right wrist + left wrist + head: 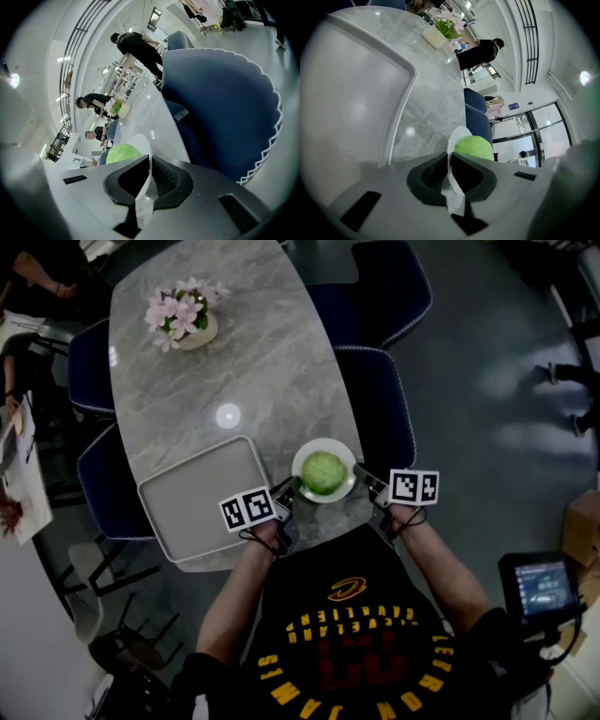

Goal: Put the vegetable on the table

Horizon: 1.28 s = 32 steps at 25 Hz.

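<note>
A round green cabbage (323, 472) lies on a small white plate (346, 488) over the near edge of the grey marble table (272, 362). I cannot tell whether the plate rests on the table. My left gripper (289, 492) is shut on the plate's left rim, and my right gripper (365, 475) is shut on its right rim. In the left gripper view the thin plate rim (457, 137) runs between the dark pads of the left gripper (450, 162), with the cabbage (474, 147) just beyond. In the right gripper view the plate edge (138, 140) is pinched in the right gripper (150, 165), the cabbage (122, 153) to its left.
A grey empty tray (202, 495) lies on the table just left of the plate. A pot of pink flowers (185, 320) stands at the far end. Dark blue chairs (380, 409) line the table's right side, others the left. People stand in the background.
</note>
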Motion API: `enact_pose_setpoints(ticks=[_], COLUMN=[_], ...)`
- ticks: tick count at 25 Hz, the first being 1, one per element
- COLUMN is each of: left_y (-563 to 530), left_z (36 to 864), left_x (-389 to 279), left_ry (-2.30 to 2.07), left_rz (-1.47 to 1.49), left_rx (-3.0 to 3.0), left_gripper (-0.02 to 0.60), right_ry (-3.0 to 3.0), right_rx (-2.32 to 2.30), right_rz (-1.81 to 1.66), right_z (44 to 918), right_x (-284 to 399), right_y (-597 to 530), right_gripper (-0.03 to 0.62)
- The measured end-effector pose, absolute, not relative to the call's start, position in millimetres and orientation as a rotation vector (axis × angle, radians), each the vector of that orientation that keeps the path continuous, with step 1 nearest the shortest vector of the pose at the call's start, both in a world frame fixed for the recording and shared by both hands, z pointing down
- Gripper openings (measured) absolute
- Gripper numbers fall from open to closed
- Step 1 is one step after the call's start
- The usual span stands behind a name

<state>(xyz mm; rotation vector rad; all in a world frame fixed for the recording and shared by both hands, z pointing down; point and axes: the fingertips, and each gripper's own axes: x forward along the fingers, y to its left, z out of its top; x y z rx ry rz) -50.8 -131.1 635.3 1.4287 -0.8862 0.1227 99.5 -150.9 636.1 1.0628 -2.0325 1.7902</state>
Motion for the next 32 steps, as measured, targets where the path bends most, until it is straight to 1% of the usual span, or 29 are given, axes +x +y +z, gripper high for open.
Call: enact_pose_setpoints(ticks=[6,18,32], left_y=[-132,-135,-133], left_z=[648,670,676], left_x=[-38,-36,-37], left_ry=[-0.924,-0.991,-1.017], left_rz=[0.181,0.271,0.299], left_rx=[1.408,1.379,1.372], left_gripper=[0.02,0.025,0.028], right_ry=[-2.004,-1.973,-1.964], right_rx=[1.085,1.105,1.098], right_rz=[1.756,1.653,1.62], right_z=[649,670,676], right_x=[111,113,111], right_y=[-154,-158,-157], right_gripper=[0.029,0.029,0.029])
